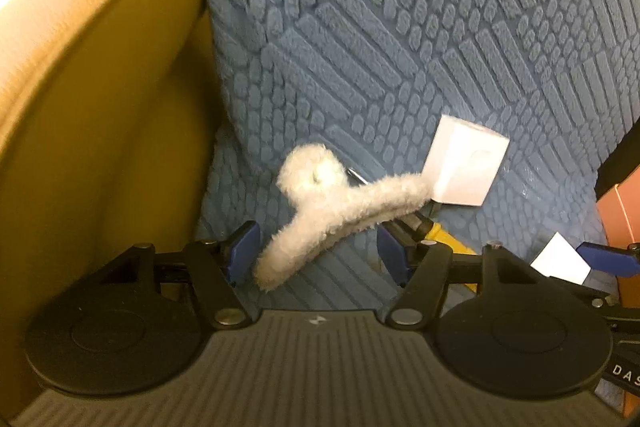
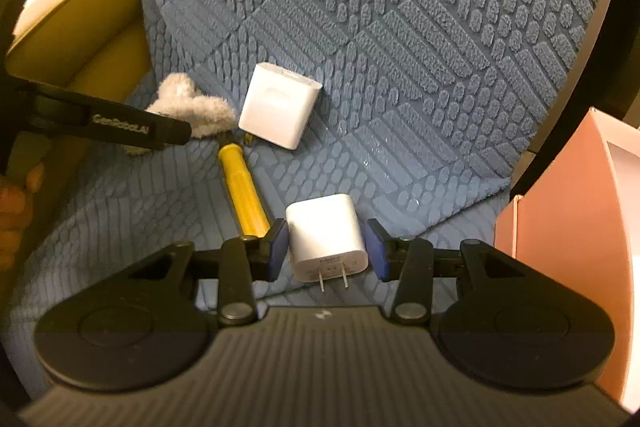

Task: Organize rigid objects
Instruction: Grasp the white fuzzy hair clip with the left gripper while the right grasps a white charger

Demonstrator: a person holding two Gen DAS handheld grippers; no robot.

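A fluffy white hair claw clip (image 1: 320, 211) lies on the blue textured cover (image 1: 400, 27). My left gripper (image 1: 316, 251) is open, its blue pads on either side of the clip's near end. A white cube box (image 1: 464, 167) lies just beyond the clip, and a yellow-handled tool (image 1: 448, 237) shows under it. In the right wrist view my right gripper (image 2: 330, 251) is open around a white plug charger (image 2: 326, 237), prongs toward the camera, pads close to its sides. The cube box (image 2: 280, 107), yellow tool (image 2: 242, 187) and clip (image 2: 192, 107) lie further back.
A tan leather sofa arm (image 1: 80, 87) rises on the left. A blue cushion (image 2: 400, 27) leans upright behind the objects. A pink box (image 2: 568, 227) stands at the right edge. The left gripper's black body (image 2: 100, 119) reaches in from the left of the right wrist view.
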